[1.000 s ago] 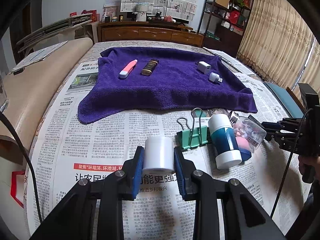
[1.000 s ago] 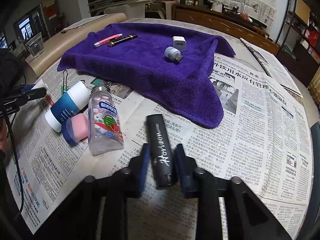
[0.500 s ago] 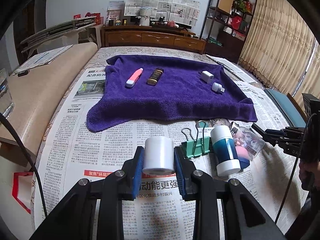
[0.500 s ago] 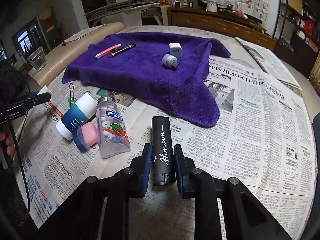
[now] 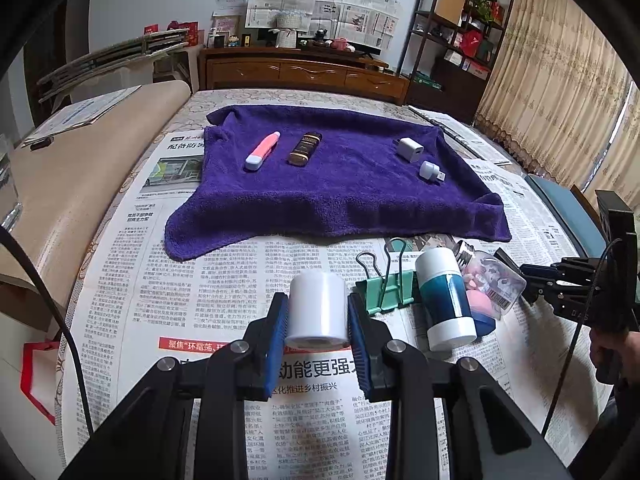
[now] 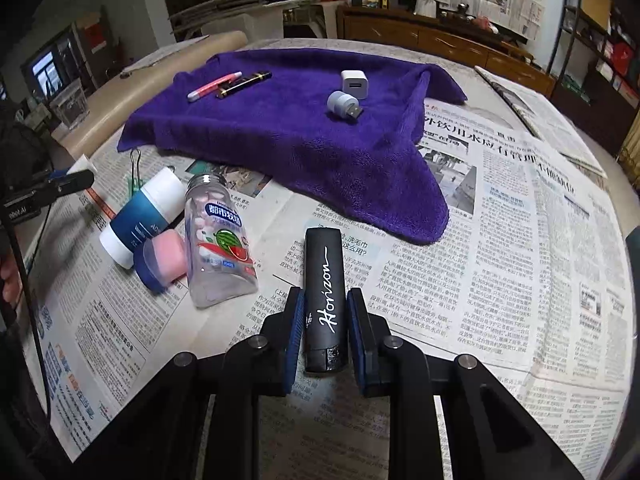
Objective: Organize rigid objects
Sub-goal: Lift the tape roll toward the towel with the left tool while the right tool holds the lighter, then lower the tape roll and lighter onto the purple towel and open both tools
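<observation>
Progress, judging by layout: four small items lying sorted on purple towel (image 5: 340,188) — pink pen (image 5: 262,151) beside brown-gold tube (image 5: 305,149), white charger cube (image 5: 409,149) near small USB light (image 5: 431,171). Remaining on newspaper-covered table (image 5: 160,280), just short of towel's near edge: green binder clip (image 5: 390,288), blue-and-white bottle (image 5: 444,296), clear candy bottle (image 6: 218,240), pink-and-blue case (image 6: 162,260), all bunched together. Roughly halfway, perhaps a bit under.

Left tongs (image 5: 318,322) clamping white cylinder (image 5: 318,310), pads pressing both sides, partly closed around its width. Cylinder's axis running away from camera, far end aiming toward towel.

Right tongs (image 6: 323,322) squeezing nearly fully closed on black "Horizon" stick (image 6: 323,292), gripping its near half. Long axis running along the fingers, free end pointing toward towel's near corner, scuffed end tucked back between pads.

Both pieces looking lifted clear of paper, though contact underneath not checkable. Likely heading for towel next.
</observation>
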The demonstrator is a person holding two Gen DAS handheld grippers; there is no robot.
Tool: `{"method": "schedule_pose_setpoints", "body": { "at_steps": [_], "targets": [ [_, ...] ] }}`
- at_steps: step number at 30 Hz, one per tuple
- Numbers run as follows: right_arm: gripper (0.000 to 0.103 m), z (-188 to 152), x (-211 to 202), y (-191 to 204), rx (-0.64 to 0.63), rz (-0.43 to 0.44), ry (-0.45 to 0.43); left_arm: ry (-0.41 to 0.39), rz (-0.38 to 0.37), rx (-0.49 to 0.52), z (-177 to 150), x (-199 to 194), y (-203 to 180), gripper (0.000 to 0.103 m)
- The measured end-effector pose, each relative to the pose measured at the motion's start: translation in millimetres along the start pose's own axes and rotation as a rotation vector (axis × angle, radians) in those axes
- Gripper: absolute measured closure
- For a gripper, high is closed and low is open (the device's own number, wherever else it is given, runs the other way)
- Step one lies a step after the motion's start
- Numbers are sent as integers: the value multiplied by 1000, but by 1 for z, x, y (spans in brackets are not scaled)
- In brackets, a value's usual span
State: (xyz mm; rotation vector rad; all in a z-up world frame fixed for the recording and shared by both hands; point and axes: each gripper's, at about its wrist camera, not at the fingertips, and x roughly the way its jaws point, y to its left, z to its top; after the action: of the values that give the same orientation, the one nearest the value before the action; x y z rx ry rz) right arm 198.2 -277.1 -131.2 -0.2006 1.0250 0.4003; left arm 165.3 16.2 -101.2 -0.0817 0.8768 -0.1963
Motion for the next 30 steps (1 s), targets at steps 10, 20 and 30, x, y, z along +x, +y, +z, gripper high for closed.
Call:
{"method": "schedule_pose_setpoints", "body": {
  "at_steps": [10, 20, 30],
  "targets": [
    [82, 2, 2, 6, -20, -36, -18, 0, -4, 1, 0, -2, 0, 75],
    [82, 7, -22, 8, 18, 26, -67, -22, -2, -11, 12, -9, 6, 75],
    [82, 57, -44, -7, 82, 84, -147, -35, -6, 25, 75, 1, 6, 75]
  ]
}}
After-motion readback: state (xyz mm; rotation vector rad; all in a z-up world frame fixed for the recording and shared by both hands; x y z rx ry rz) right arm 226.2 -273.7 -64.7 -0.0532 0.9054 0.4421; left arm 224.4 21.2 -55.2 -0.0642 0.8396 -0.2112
